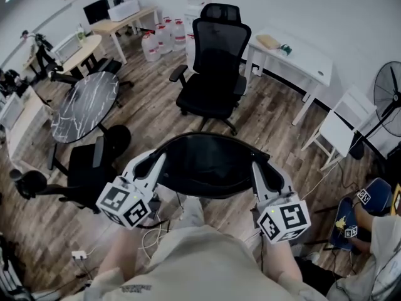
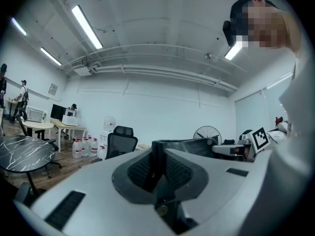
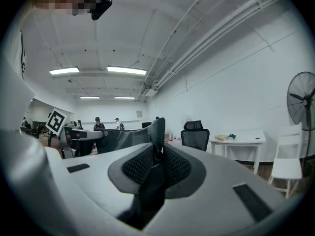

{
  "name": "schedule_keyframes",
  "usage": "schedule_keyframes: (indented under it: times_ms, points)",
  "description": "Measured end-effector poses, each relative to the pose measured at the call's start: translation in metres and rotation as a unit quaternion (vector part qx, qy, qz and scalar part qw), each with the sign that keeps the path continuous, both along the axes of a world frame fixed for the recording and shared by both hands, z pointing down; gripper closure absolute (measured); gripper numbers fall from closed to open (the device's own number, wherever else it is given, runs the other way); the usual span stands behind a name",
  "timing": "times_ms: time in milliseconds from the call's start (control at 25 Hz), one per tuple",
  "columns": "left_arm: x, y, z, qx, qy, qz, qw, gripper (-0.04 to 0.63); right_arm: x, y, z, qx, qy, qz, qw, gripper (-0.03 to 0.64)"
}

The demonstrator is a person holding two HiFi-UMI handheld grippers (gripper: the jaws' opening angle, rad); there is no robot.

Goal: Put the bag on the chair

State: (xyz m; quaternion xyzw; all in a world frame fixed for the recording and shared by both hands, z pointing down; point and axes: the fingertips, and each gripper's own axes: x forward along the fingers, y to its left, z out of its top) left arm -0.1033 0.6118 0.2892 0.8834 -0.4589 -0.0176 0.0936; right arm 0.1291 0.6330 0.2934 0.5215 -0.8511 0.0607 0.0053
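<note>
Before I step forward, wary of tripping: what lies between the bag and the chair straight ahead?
Head view: only bare wood floor between bag and chair.

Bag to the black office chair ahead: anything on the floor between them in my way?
Nothing visible does. Only bare wooden floor lies between the bag and the chair; the marble table stands off to the left.

The black bag (image 1: pixel 210 165) hangs stretched wide — black mesh chair (image 1: pixel 216 61) upright beyond it.

Head view looks steeply down. Gripper views look level, close behind their jaws. All share bag (image 1: pixel 207 165), black chair (image 1: pixel 213 68).
</note>
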Motion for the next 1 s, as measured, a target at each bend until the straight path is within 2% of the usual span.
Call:
schedule_keyframes:
  times_ms: [520,640,1000]
  points:
    - [-0.014,-0.114,0.022,-0.029,0.018,0.005,0.9994,0.543,-0.013,-0.105,0.02,-0.022,-0.005,-0.004,1.0,0.54]
    - [-0.018,-0.152,0.027,-0.04,0.028,0.008,0.9988,0.543,-0.017,-0.143,0.024,-0.03,-0.004,-0.001,1.0,0.54]
    - [-0.047,-0.296,0.025,-0.05,0.026,0.025,0.9981,0.543,-0.048,-0.285,0.022,-0.051,-0.003,0.019,0.999,0.538]
